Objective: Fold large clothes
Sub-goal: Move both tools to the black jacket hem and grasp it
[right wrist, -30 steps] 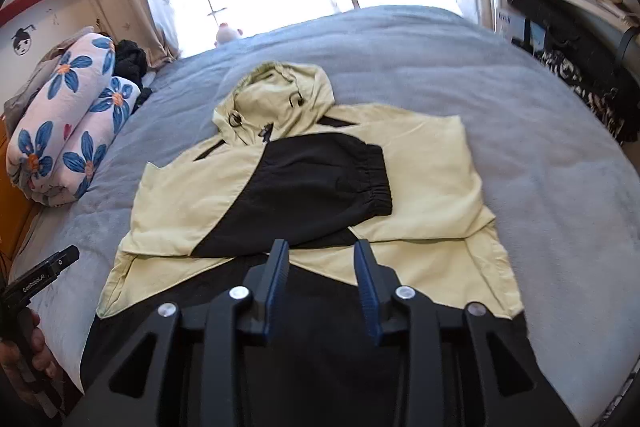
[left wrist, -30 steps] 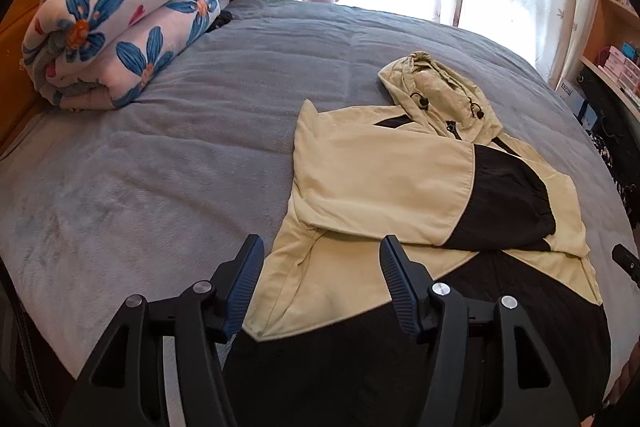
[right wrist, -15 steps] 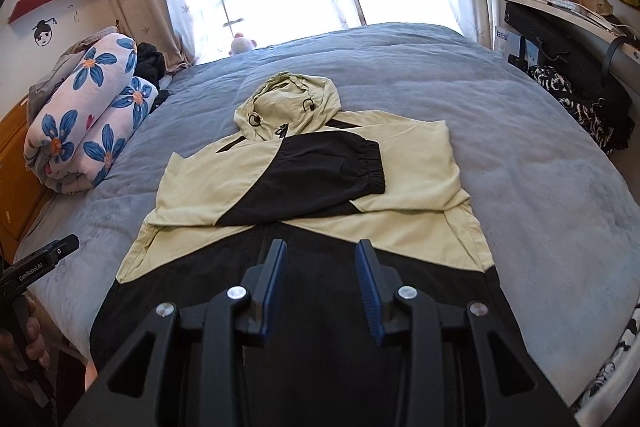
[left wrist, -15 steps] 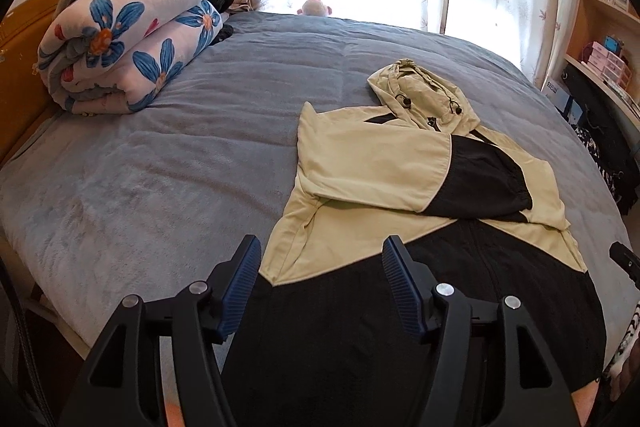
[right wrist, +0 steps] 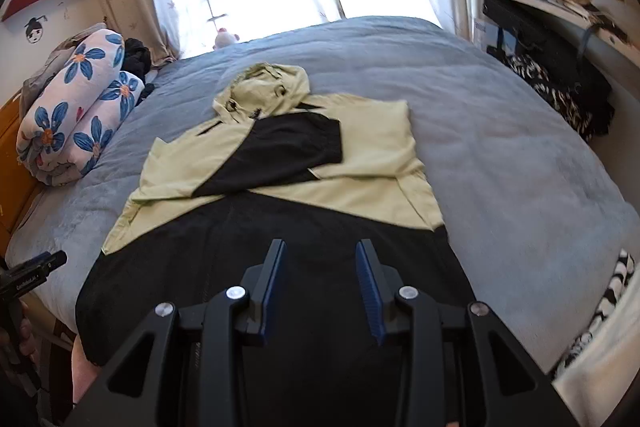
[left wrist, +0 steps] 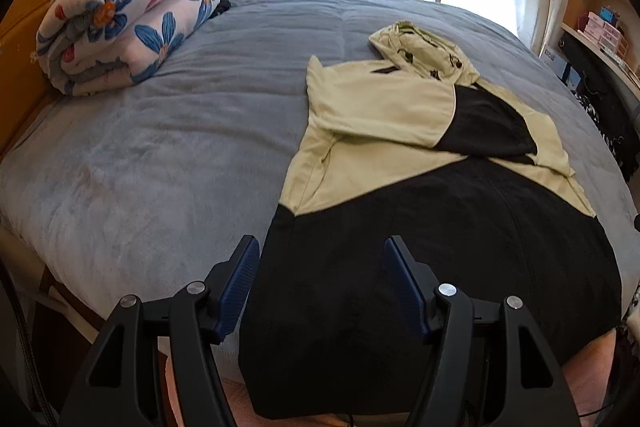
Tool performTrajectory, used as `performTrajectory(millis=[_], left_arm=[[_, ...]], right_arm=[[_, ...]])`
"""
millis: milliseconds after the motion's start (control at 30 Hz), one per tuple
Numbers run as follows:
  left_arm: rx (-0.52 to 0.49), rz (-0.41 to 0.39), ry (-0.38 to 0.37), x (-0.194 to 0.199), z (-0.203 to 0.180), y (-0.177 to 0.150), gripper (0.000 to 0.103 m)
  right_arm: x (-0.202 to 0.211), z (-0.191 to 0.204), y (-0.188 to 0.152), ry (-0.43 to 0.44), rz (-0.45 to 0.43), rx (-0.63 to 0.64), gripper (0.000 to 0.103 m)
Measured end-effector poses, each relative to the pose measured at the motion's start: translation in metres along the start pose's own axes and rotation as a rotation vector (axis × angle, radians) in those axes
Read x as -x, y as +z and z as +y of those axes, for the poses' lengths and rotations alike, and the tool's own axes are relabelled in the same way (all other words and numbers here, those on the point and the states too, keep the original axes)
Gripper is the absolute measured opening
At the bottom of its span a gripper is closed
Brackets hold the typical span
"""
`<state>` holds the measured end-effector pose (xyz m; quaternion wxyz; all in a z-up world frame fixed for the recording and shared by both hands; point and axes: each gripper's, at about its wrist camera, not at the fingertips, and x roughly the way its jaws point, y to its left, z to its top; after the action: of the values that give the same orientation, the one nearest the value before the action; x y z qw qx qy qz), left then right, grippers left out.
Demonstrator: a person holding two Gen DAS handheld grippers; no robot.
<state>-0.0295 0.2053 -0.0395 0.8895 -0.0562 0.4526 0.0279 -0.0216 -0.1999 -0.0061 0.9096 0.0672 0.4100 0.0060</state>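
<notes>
Jacket (left wrist: 400, 131) lies flat on the bed (left wrist: 168, 163), hood toward the window, both sleeves crossed over the chest, probably so the black hem end hanging off the near edge gets folded up next. Left gripper (left wrist: 320, 291) hangs above the hem's left corner, angled down, jaws wide, empty. Right gripper (right wrist: 320, 291) over mid-hem, jaws narrower, also empty.

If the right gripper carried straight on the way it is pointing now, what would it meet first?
Most likely the jacket's black lower panel, which lies directly ahead of the open right gripper; depth is hard to judge.
</notes>
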Motion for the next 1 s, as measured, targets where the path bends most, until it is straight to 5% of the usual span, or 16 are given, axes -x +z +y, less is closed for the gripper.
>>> performTrajectory(millis=[433,500,600,1000], left_arm=[[0.04,0.19,-0.09,-0.055,0.036,-0.044,0.072],[0.064,0.208,-0.106,-0.061,0.043,-0.048,0.072],[0.073,0.212,-0.142,-0.064,0.049,-0.054,0.074],[0.101,0.199,-0.217,-0.061,0.062,-0.063,0.079]], right_arm=[[-0.02,-0.079,-0.049,-0.109,0.156,-0.108,0.037],[-0.024,-0.092,-0.054,-0.125,0.173,-0.136,0.044],[-0.028,-0.107,-0.059,-0.159,0.183,-0.168,0.057],[-0.044,-0.121,-0.071,-0.198,0.237,-0.143,0.058]])
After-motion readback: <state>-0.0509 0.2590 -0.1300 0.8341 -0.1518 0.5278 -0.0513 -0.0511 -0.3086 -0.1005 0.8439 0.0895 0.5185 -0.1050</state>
